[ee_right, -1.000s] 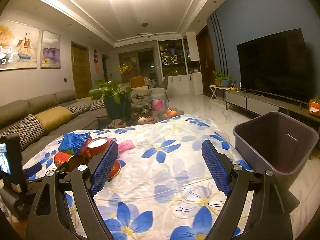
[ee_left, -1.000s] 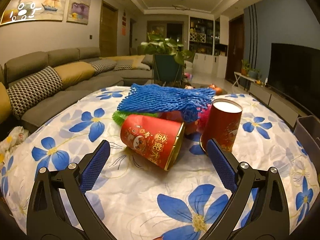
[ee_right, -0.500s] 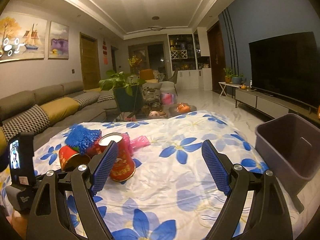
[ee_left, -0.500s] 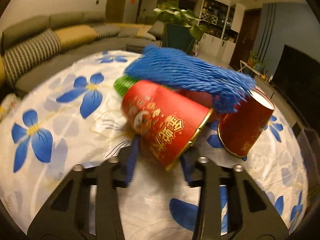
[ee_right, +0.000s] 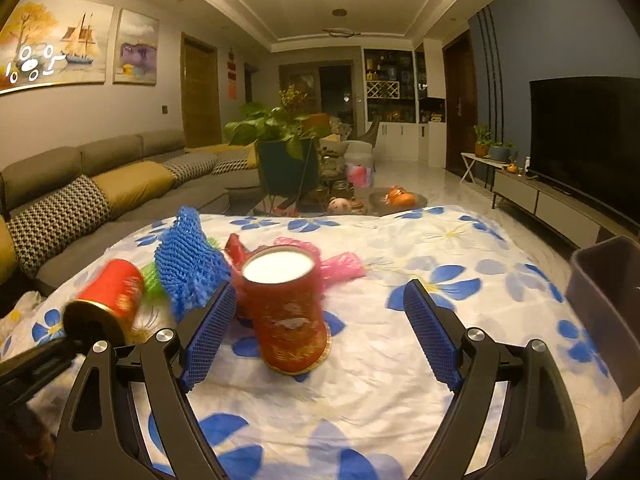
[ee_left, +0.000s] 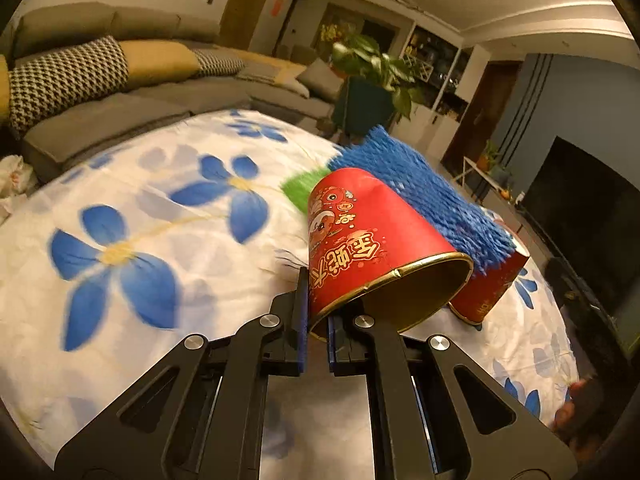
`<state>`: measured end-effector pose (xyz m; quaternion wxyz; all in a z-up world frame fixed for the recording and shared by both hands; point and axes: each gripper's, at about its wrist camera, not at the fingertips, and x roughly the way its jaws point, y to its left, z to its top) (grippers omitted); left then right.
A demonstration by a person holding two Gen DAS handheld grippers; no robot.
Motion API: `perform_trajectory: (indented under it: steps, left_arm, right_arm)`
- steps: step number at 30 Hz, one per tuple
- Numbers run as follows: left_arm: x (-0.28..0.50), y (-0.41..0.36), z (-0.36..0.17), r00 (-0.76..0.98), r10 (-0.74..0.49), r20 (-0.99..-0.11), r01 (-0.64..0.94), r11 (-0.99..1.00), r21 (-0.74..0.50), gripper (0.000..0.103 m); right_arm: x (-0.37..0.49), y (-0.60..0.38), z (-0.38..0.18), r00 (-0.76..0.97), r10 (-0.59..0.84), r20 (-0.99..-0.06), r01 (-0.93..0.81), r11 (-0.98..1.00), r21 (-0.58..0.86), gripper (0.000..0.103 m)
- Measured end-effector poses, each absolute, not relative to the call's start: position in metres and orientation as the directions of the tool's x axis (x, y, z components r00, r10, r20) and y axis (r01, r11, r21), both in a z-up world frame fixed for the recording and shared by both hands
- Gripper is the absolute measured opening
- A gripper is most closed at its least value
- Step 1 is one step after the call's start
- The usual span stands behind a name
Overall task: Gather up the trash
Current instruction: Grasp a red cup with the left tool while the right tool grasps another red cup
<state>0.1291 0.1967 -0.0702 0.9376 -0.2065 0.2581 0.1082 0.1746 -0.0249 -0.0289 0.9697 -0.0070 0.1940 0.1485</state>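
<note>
Gripping the rim of a red paper cup point(ee_left: 360, 236), the left gripper point(ee_left: 316, 332) has its two blue pads clamped on the cup wall, one outside and one inside the gold-edged mouth. Cup lies tilted, base pointing away from the camera, mouth toward it, lifted off the flowered cloth point(ee_left: 132, 216). Printed gold characters and a cartoon figure show on its side.

Behind the held cup: blue foam netting point(ee_left: 432, 188) touching its far side, a green net piece point(ee_left: 298, 192) just beside its base. A second red cup point(ee_right: 286, 312) stands upside down on the cloth, white base up, slightly tilted; pink netting point(ee_right: 340, 266) lies just behind it.

Right gripper point(ee_right: 320, 340): fingers spread wide, nothing between the pads, hovering above the cloth. Its left pad sits just beside the upside-down cup in the right wrist view; contact cannot be told.

Grey bin point(ee_right: 604, 300) at the right edge of the table, well apart from the cups, open side up. Contents cannot be seen.

Background: sofa point(ee_right: 100, 184) with cushions at left, potted plant point(ee_right: 284, 148) beyond the table, dark TV point(ee_right: 588, 140) at right. Left wrist view is blurred.
</note>
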Motion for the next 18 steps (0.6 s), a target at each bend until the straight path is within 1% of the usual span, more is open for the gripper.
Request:
perform_trajectory:
  steps: [4,6,9,11,15,16,17,18]
  left_arm:
    - [0.114,0.211,-0.065,0.852,0.128,-0.508,-0.328,0.886,-0.327,0.006]
    - [0.109,0.215,-0.063,0.854,0.136,-0.503,-0.333,0.884,-0.327,0.006]
    - [0.106,0.220,-0.063,0.852,0.139,-0.505,-0.336,0.885,-0.323,0.006]
    - [0.106,0.220,-0.064,0.850,0.139,-0.509,-0.337,0.886,-0.320,0.006]
    - [0.107,0.219,-0.066,0.847,0.133,-0.514,-0.333,0.888,-0.318,0.006]
    - [0.108,0.219,-0.066,0.847,0.133,-0.514,-0.332,0.888,-0.318,0.006]
    - [0.106,0.217,-0.067,0.848,0.133,-0.513,-0.331,0.889,-0.317,0.006]
    - [0.106,0.215,-0.066,0.848,0.133,-0.512,-0.329,0.890,-0.314,0.006]
  right_arm:
    - [0.187,-0.014,-0.030,0.882,0.279,-0.381,-0.285,0.958,0.040,0.083]
    - [0.195,-0.010,-0.030,0.881,0.270,-0.389,-0.276,0.960,0.041,0.078]
    - [0.206,-0.006,-0.033,0.873,0.269,-0.408,-0.274,0.960,0.047,0.074]
    - [0.209,-0.001,-0.035,0.870,0.272,-0.411,-0.279,0.959,0.044,0.073]
    - [0.213,0.006,-0.040,0.859,0.274,-0.433,-0.290,0.957,0.028,0.067]
    - [0.213,0.006,-0.041,0.857,0.274,-0.437,-0.292,0.956,0.027,0.064]
    - [0.214,0.007,-0.041,0.852,0.279,-0.442,-0.298,0.954,0.028,0.057]
    - [0.215,0.007,-0.041,0.848,0.285,-0.447,-0.304,0.952,0.030,0.053]
